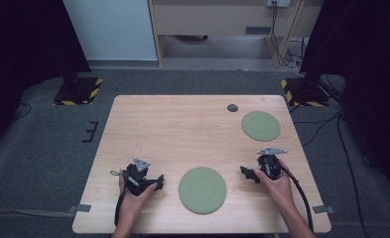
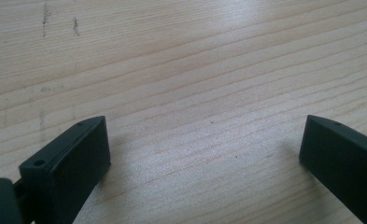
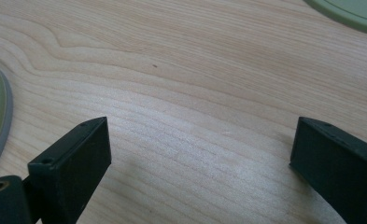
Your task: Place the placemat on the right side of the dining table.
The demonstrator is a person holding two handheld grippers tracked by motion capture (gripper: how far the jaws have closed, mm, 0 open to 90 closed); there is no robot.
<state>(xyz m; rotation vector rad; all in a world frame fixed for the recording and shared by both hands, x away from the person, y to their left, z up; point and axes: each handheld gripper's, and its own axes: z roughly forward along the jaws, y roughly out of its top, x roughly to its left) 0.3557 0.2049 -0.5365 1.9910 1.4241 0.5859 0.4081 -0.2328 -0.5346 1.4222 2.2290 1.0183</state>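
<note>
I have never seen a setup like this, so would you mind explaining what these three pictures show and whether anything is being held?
A person sits at a wooden table, holding a two-jaw tool in each hand: the left gripper and the right gripper. The high view looks down from above. The other two views come from cameras riding on each gripper, looking along its black jaws. On the table lie a near green plate, a far green plate and a small dark disc. Both grippers stand open and hold nothing.
</note>
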